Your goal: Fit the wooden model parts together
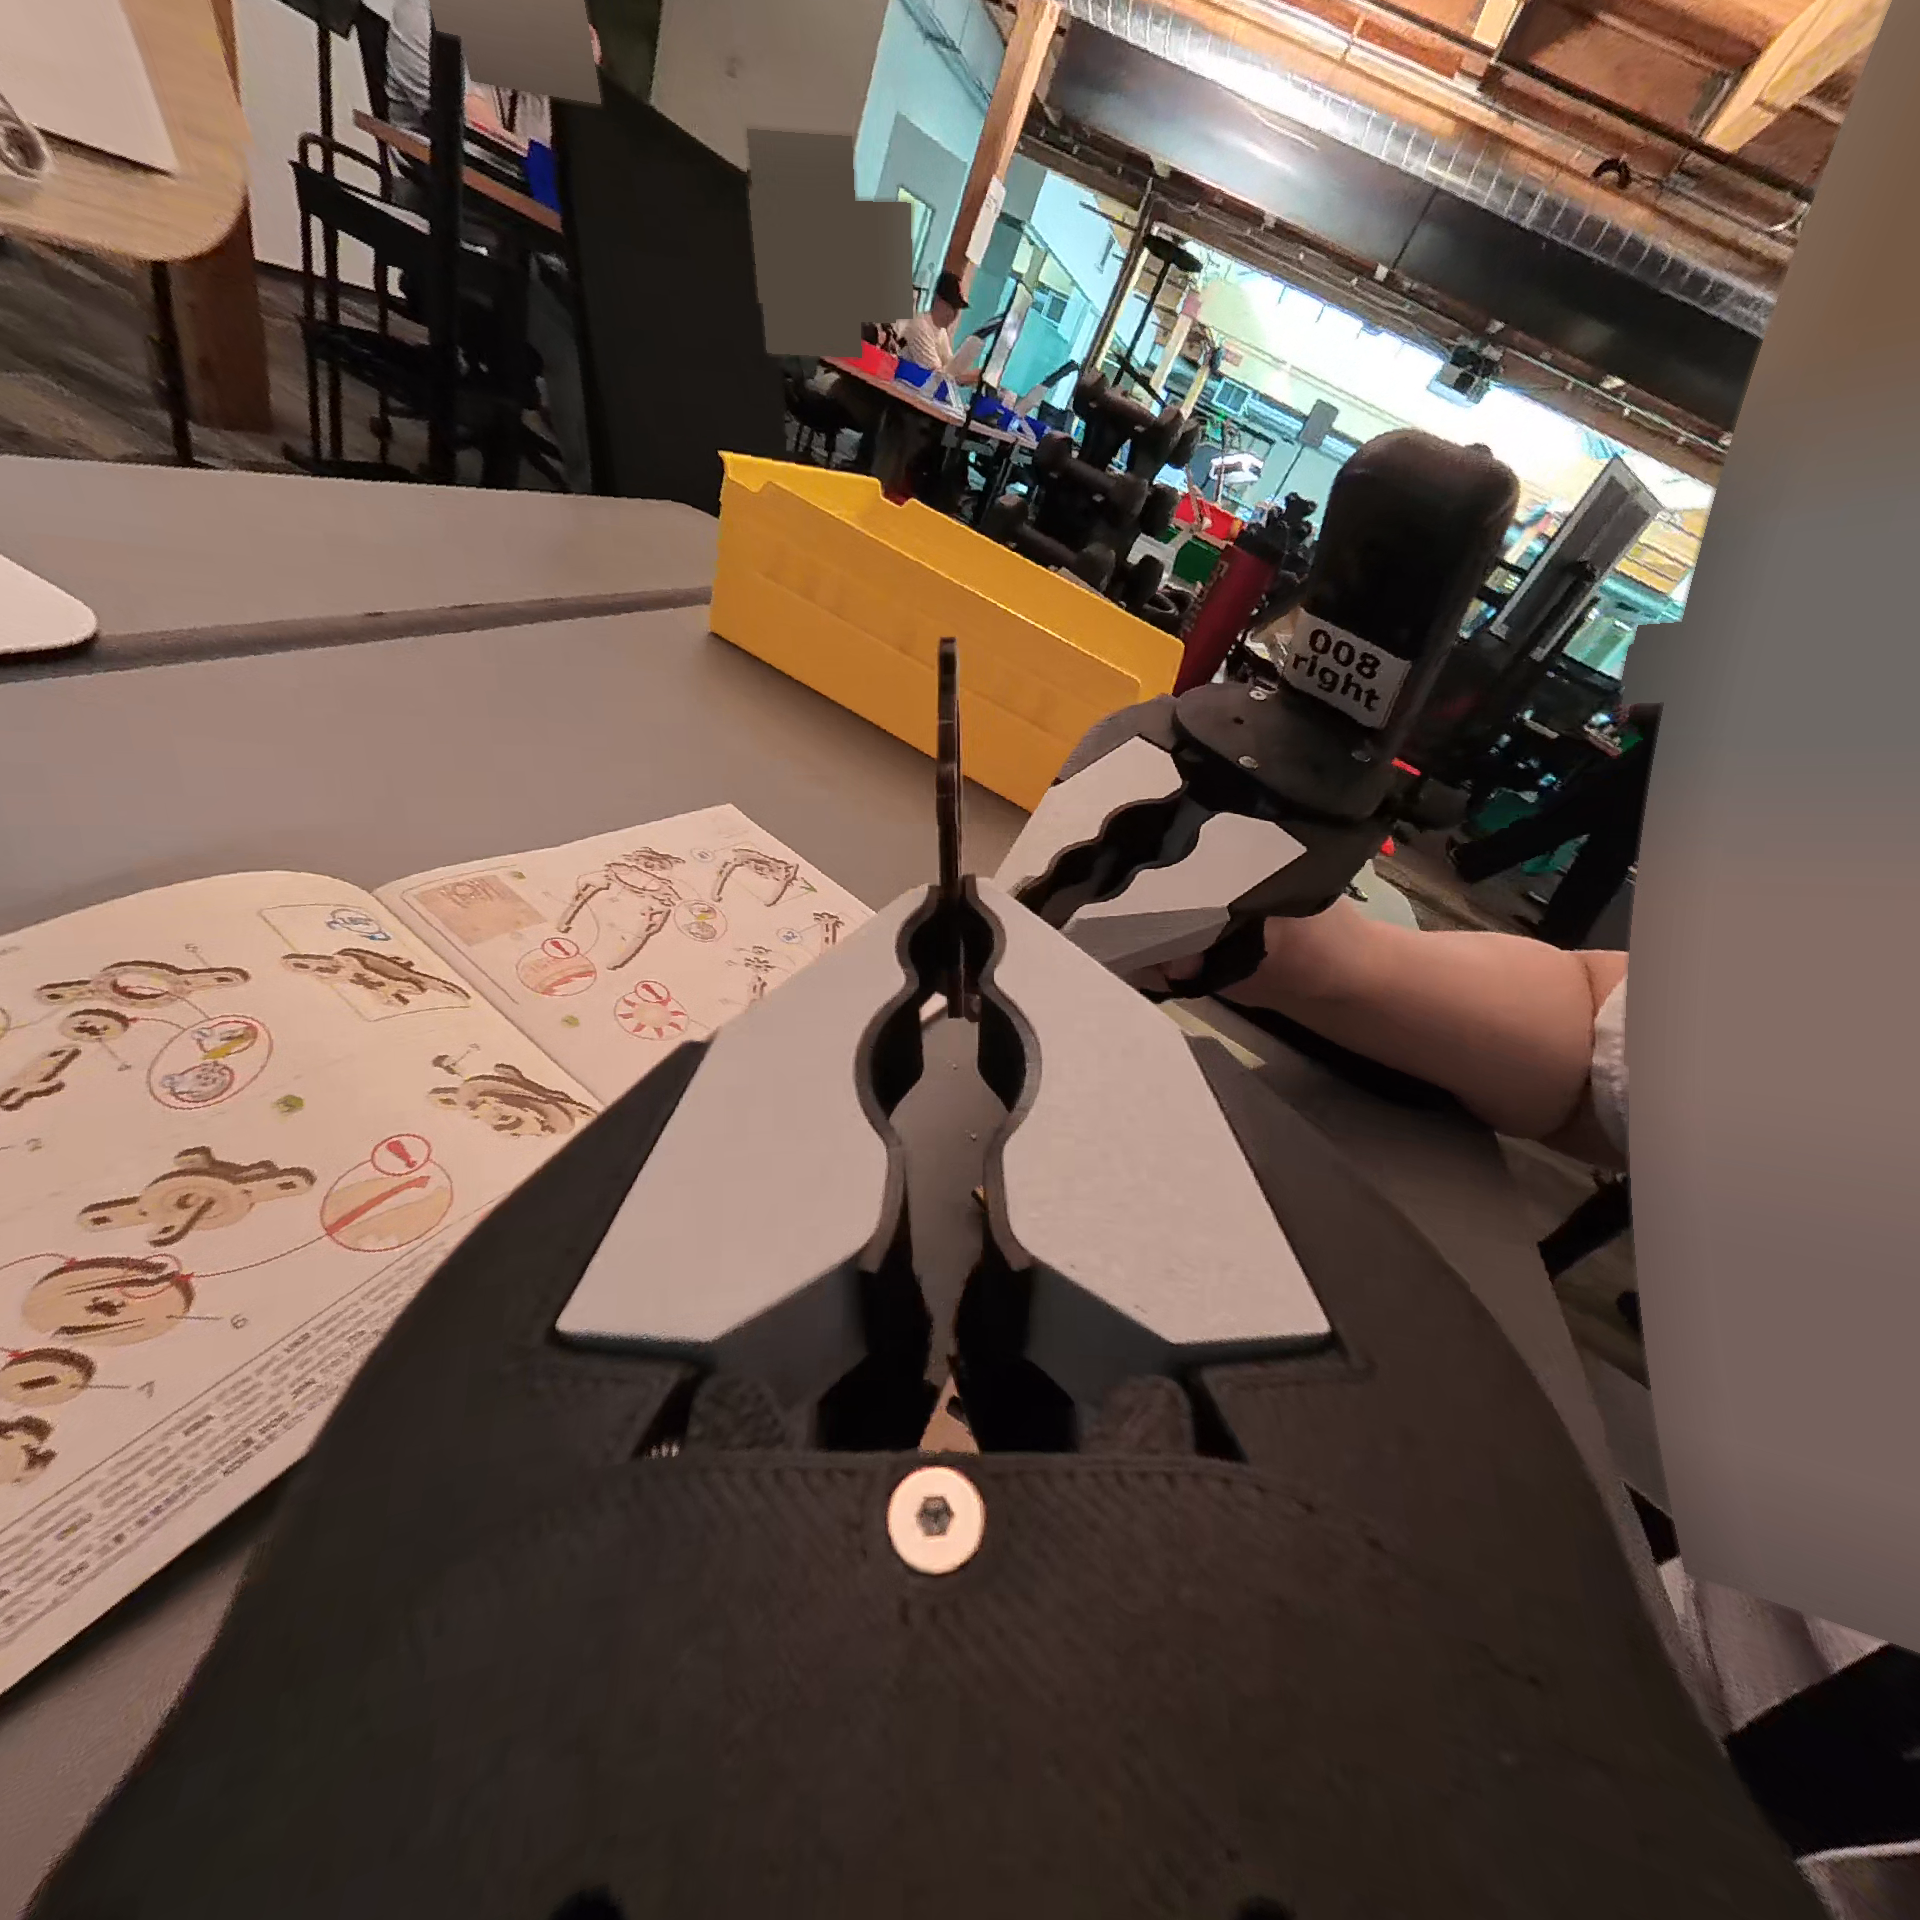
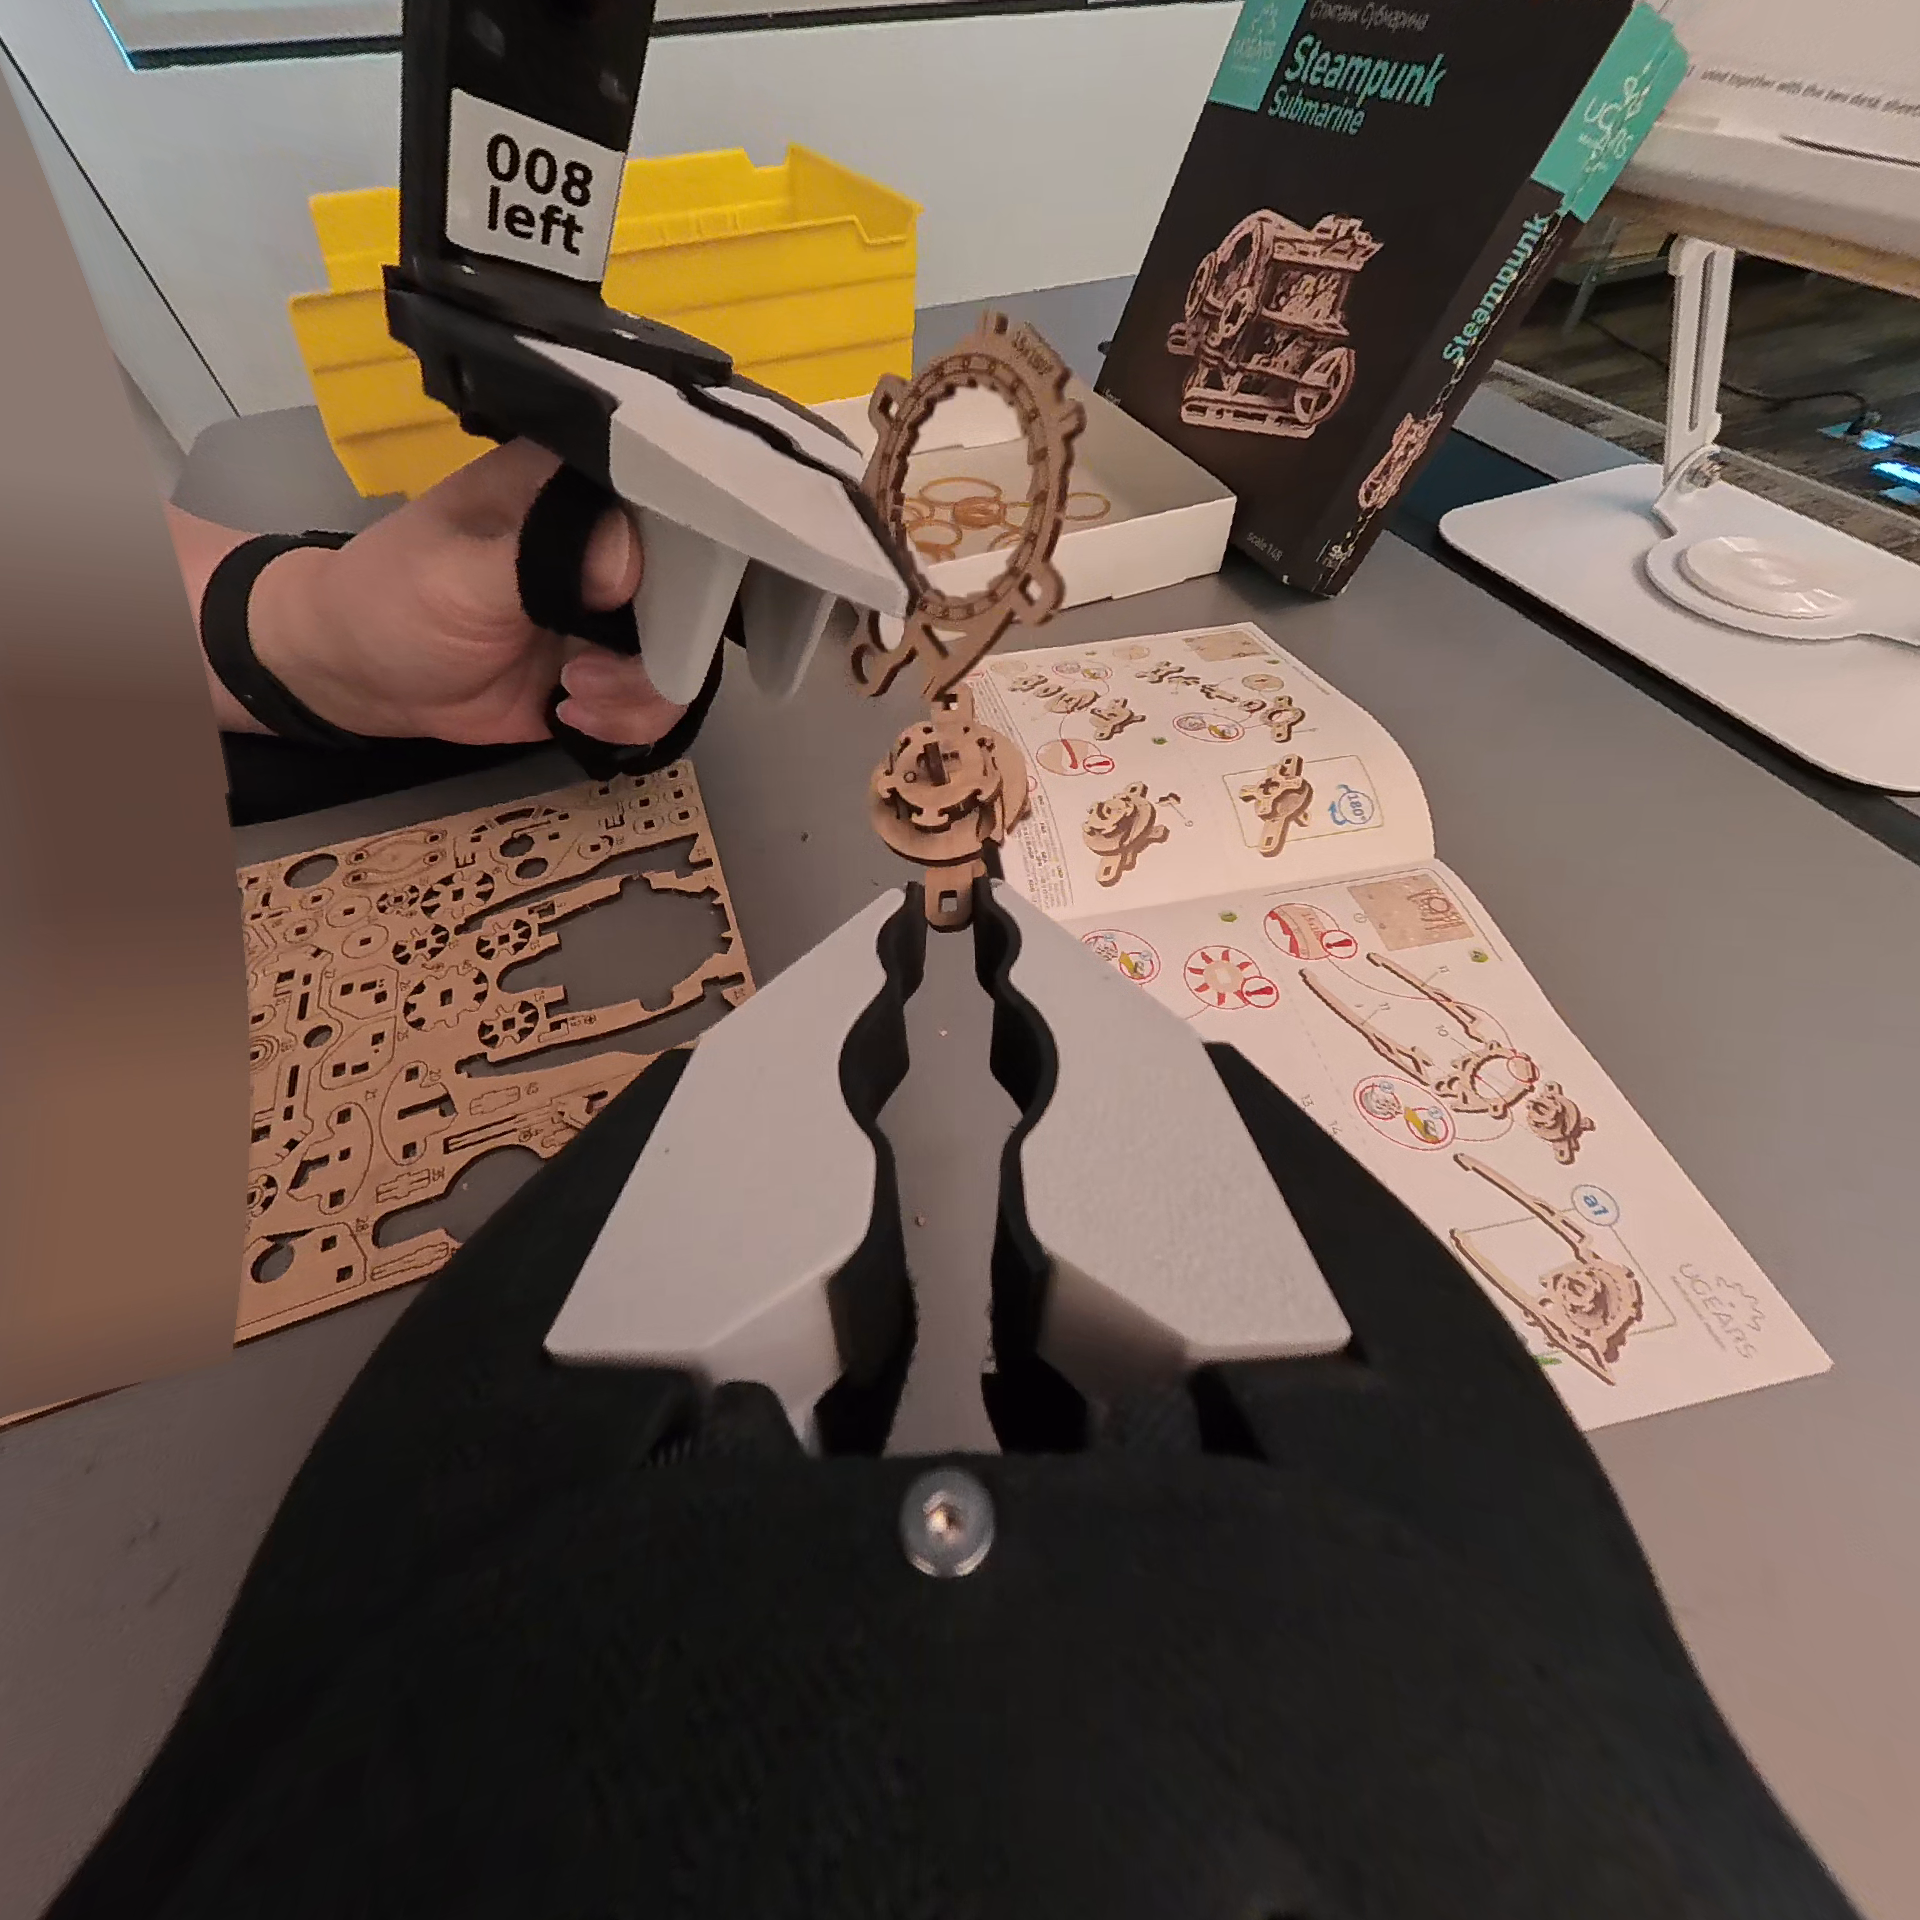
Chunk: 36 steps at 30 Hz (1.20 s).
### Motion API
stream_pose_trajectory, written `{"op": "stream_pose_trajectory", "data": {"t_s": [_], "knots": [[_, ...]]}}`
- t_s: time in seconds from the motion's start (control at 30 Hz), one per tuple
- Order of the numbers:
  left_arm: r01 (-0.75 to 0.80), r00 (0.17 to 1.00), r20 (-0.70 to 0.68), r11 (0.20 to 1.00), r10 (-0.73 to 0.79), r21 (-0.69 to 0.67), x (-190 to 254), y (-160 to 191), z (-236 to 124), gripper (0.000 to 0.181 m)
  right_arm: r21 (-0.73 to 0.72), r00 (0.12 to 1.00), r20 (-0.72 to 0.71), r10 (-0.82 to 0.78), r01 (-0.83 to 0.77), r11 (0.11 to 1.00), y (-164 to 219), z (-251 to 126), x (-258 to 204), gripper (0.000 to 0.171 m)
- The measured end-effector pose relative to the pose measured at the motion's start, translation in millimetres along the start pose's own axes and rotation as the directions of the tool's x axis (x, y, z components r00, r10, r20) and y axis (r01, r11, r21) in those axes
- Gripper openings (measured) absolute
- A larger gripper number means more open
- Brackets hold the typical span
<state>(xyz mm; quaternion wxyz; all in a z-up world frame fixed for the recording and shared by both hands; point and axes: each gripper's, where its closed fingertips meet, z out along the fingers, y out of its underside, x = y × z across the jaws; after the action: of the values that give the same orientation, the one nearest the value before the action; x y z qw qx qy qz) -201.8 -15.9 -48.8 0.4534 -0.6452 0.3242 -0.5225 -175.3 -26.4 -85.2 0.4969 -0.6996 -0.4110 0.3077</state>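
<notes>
The left claw [image 1: 948,935] is closed on a flat wooden ring [image 2: 971,488], pinching it at the lower edge so that the ring stands upright between the fingertips. From the left wrist view the ring shows only edge-on, as a thin dark strip rising above the tips. From the right wrist view its face is plain: an oval frame with small notches round the inner rim and little tabs along the outside, held up in the air above the tabletop [image 2: 821,748].

The right claw [image 2: 945,914] is nearly closed, gripping the bottom tab of a small round wooden gear assembly [image 2: 940,795]. That assembly stands upright just below the ring; whether the two parts touch cannot be told.

A hand [image 2: 436,634] wrapped in a black strap holds the left claw's handle. Under it, flat on the tabletop, lies a thin wooden sheet [image 2: 457,1029] with many parts already punched out. To the right of the sheet lies an open instruction booklet [image 2: 1330,997] with drawings of the parts.

Behind the ring sits a shallow white tray [image 2: 1164,509] holding rubber bands [image 2: 977,509]. A yellow bin [image 2: 727,281] stands behind the left claw, and a dark box [image 2: 1351,291] with a picture of the model stands upright to the right of the tray. A white stand [image 2: 1714,540] rests at the far right.
</notes>
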Motion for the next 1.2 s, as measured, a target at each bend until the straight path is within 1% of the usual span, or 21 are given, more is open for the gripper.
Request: {"op": "stream_pose_trajectory", "data": {"t_s": [0.23, 0.33, 0.43, 0.5, 0.57, 0.63, 0.67, 0.7, 0.77, 0.8, 0.83, 0.9, 0.97, 1.0, 1.03, 1.07, 1.1, 1.2], "knots": [[0.042, 0.999, -0.033, 0.999, -0.042, -0.013, 2.1, 3.2, 2.1, 0.0, 0.0, 1.0, -0.008, 0.0, 0.0, 1.0, -0.1, -0.7, 2.2, 0.008], [0.085, 0.995, -0.049, 0.996, -0.086, -0.022, 1.5, 5.5, 2.6, 0.0, -0.013, 1.0, -0.012, 0.006, -0.006, 1.0, 2.3, -0.5, 4.3, 0.008], [0.112, 0.992, -0.053, 0.993, -0.113, -0.029, -0.9, 6.7, 2.3, 0.0, -0.02, 1.0, 0.013, 0.012, -0.012, 1.0, 3.6, -0.3, 3.0, 0.008], [0.106, 0.994, -0.034, 0.994, -0.106, -0.014, -5.9, 3.0, -0.9, 0.0, -0.066, 0.994, 0.103, 0.033, -0.026, 0.997, 10.6, 0.7, -4.2, 0.008], [0.092, 0.995, -0.024, 0.996, -0.092, -0.001, -11.0, -1.8, -5.5, 0.0, -0.126, 0.966, 0.217, 0.141, -0.115, 0.985, 18.9, 0.1, -12.1, 0.008], [0.098, 0.994, -0.053, 0.995, -0.1, -0.034, -11.4, 0.8, -6.1, 0.0, -0.206, 0.897, 0.356, 0.262, -0.199, 0.958, 25.0, -3.9, -25.1, 0.008], [0.121, 0.99, -0.073, 0.991, -0.125, -0.059, -10.8, 4.0, -5.3, 0.0, -0.223, 0.864, 0.414, 0.287, -0.209, 0.952, 24.8, -7.0, -31.5, 0.007], [0.153, 0.982, -0.104, 0.986, -0.16, -0.07, -8.8, 5.3, -4.4, 0.0, -0.268, 0.839, 0.461, 0.289, -0.179, 0.947, 30.2, -11.1, -37.9, 0.007], [0.221, 0.959, -0.167, 0.973, -0.23, -0.072, -4.5, 3.2, -4.3, 0.0, -0.387, 0.884, 0.415, 0.212, -0.039, 0.921, 56.8, -12.3, -27.3, 0.008], [0.231, 0.953, -0.187, 0.971, -0.239, -0.064, -3.0, 0.7, -5.0, 0.0, -0.446, 0.883, 0.431, 0.184, 0.032, 0.894, 67.9, -15.5, -25.9, 0.008], [0.223, 0.952, -0.198, 0.972, -0.232, -0.068, -1.6, 0.2, -5.5, 0.0, -0.486, 0.871, 0.458, 0.18, 0.075, 0.87, 73.6, -17.8, -26.5, 0.008], [0.185, 0.961, -0.191, 0.979, -0.199, -0.091, -0.8, 3.0, -5.3, 0.0, -0.534, 0.814, 0.539, 0.216, 0.132, 0.835, 75.1, -21.6, -31.9, 0.008], [0.165, 0.964, -0.197, 0.982, -0.179, -0.086, 2.1, 2.2, -5.9, 0.0, -0.552, 0.765, 0.608, 0.213, 0.215, 0.806, 73.6, -20.3, -32.2, 0.008], [0.168, 0.962, -0.206, 0.982, -0.181, -0.08, 4.0, 1.2, -6.5, 0.0, -0.541, 0.733, 0.655, 0.187, 0.281, 0.793, 73.8, -20.0, -33.6, 0.008], [0.174, 0.959, -0.214, 0.982, -0.186, -0.076, 5.3, 0.6, -7.0, 0.0, -0.529, 0.718, 0.681, 0.142, 0.348, 0.774, 76.4, -17.0, -30.3, 0.009], [0.179, 0.958, -0.216, 0.981, -0.191, -0.074, 5.5, 0.2, -7.7, 0.0, -0.524, 0.719, 0.687, 0.108, 0.386, 0.759, 76.9, -11.2, -25.4, 0.01], [0.18, 0.957, -0.217, 0.981, -0.191, -0.07, 5.2, -0.6, -8.5, 0.0, -0.522, 0.713, 0.693, 0.105, 0.396, 0.755, 75.6, -6.8, -23.1, 0.015], [0.189, 0.955, -0.223, 0.981, -0.195, -0.048, 4.0, -5.4, -11.5, 0.0, -0.531, 0.772, 0.629, 0.087, 0.346, 0.773, 66.3, 4.6, -7.5, 0.025]]}}
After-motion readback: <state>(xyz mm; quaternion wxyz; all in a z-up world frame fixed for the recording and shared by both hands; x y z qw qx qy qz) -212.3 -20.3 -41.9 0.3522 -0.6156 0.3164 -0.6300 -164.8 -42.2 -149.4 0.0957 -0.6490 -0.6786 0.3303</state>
